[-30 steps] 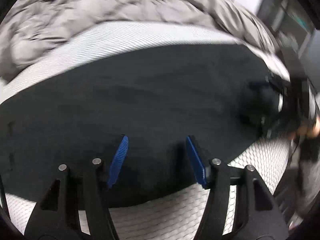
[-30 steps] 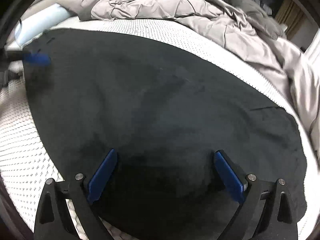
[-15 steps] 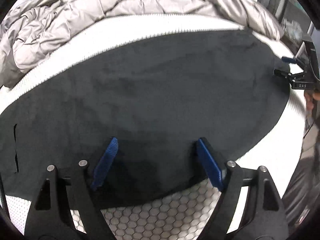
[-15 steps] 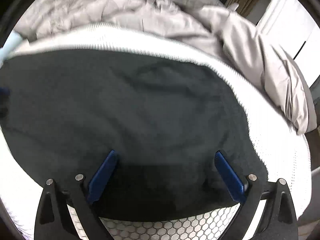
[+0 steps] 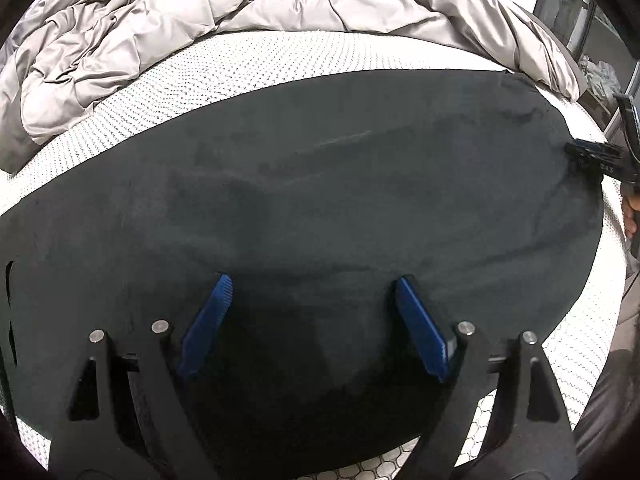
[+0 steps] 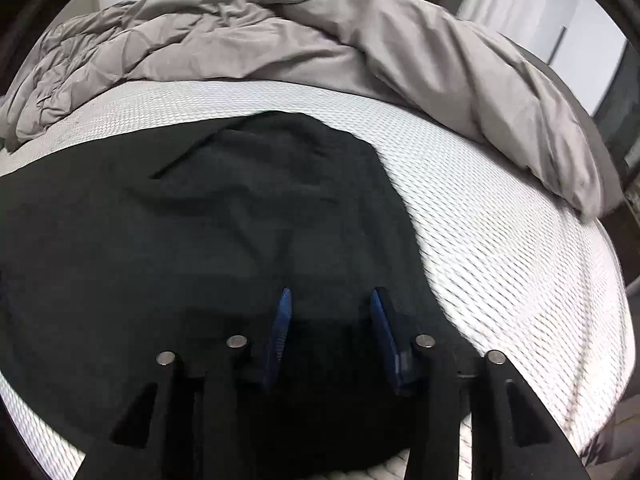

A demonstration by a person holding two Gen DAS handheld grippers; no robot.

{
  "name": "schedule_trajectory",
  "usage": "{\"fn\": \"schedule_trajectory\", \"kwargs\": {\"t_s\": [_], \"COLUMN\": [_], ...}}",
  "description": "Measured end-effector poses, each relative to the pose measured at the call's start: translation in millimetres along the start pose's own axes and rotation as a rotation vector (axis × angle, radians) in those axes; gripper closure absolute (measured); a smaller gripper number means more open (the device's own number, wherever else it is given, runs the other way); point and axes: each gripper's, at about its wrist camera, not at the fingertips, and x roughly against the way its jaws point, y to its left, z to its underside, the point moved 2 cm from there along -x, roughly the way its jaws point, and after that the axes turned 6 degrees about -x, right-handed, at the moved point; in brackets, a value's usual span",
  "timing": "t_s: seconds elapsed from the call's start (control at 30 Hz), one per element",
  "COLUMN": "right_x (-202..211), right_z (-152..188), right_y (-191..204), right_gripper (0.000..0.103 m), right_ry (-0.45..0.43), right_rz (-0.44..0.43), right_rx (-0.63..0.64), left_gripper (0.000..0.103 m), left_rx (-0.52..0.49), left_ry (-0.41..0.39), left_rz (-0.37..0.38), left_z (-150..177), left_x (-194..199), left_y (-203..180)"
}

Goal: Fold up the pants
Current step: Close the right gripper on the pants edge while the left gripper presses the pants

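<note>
Dark pants [image 5: 320,200] lie spread flat on a bed's white mattress [image 5: 240,68], directly beneath both claws. The left claw [image 5: 310,312] hangs over the near edge, jaws opening wide, gripping nothing. The right claw [image 6: 328,320], at the cloth's right end, is closing with fabric below its pads, not yet pinched. Soft, limp cloth like this looks best taken by an edge or corner. A rumpled grey duvet [image 6: 280,40] lies beyond.
</note>
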Motion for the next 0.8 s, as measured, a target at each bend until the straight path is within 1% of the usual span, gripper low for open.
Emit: {"fn": "schedule_trajectory", "kwargs": {"t_s": [0.03,0.1,0.2,0.23,0.3,0.37,0.4,0.43,0.5,0.57,0.6,0.63,0.67,0.7,0.73,0.8], "right_x": [4.1,9.6,25.7,31.2,33.9,28.8,21.8,10.8,0.5,-12.9,-18.7,-26.1,-33.0,-40.3,-41.6,-36.8], "right_z": [8.4,13.0,12.1,6.2,-5.1,-16.3,-22.5,-33.8,-40.6,-48.1,-50.9,-53.4,-52.1,-50.9,-50.3,-48.3], "right_y": [-4.9,-8.4,-7.2,-0.7,17.7,40.6,52.3,68.4,88.3,106.9,112.6,115.3,115.1,107.1,98.7,87.4], "right_gripper": [0.060,0.059,0.057,0.055,0.055,0.055,0.055,0.055,0.055,0.055,0.055,0.055,0.054,0.049,0.048,0.048], "right_ry": [0.019,0.011,-0.034,-0.057,-0.091,-0.100,-0.103,-0.102,-0.090,-0.069,-0.058,-0.039,-0.019,-0.012,-0.021,-0.023], "right_rz": [0.031,0.076,0.081,0.063,0.017,-0.004,-0.015,-0.032,-0.045,-0.076,-0.073,-0.051,-0.004,0.084,0.151,0.103], "right_rx": [-0.002,-0.005,-0.052,-0.065,-0.055,-0.038,-0.029,-0.017,-0.006,0.012,0.025,0.035,0.040,0.035,0.019,-0.024], "left_gripper": [0.021,0.021,0.022,0.022,0.022,0.022,0.022,0.022,0.022,0.022,0.021,0.021,0.021,0.021,0.021,0.021], "left_rx": [-0.004,-0.005,0.016,0.027,0.044,0.057,0.065,0.070,0.066,0.050,0.046,0.047,0.046,0.043,0.037,0.027], "left_ry": [0.002,0.004,-0.007,-0.039,-0.060,-0.027,-0.012,-0.007,-0.020,-0.019,-0.018,-0.018,-0.017,-0.015,-0.013,-0.010], "left_rz": [-0.006,-0.017,-0.023,-0.016,-0.035,-0.070,-0.075,-0.063,-0.051,-0.050,-0.051,-0.052,-0.055,-0.060,-0.064,-0.077], "left_z": [-0.3,0.1,-3.1,-5.7,-8.9,-8.6,-7.0,-4.4,-0.7,1.1,1.5,1.8,2.1,2.0,1.5,1.0], "left_x": [-0.3,0.9,11.1,16.9,20.6,13.5,8.8,5.3,4.5,5.0,4.5,4.0,3.2,2.5,2.2,2.0], "left_y": [-0.2,-1.6,-7.7,-6.7,-3.5,1.8,4.4,6.5,8.5,8.7,8.6,8.8,8.6,8.1,7.1,4.8]}}
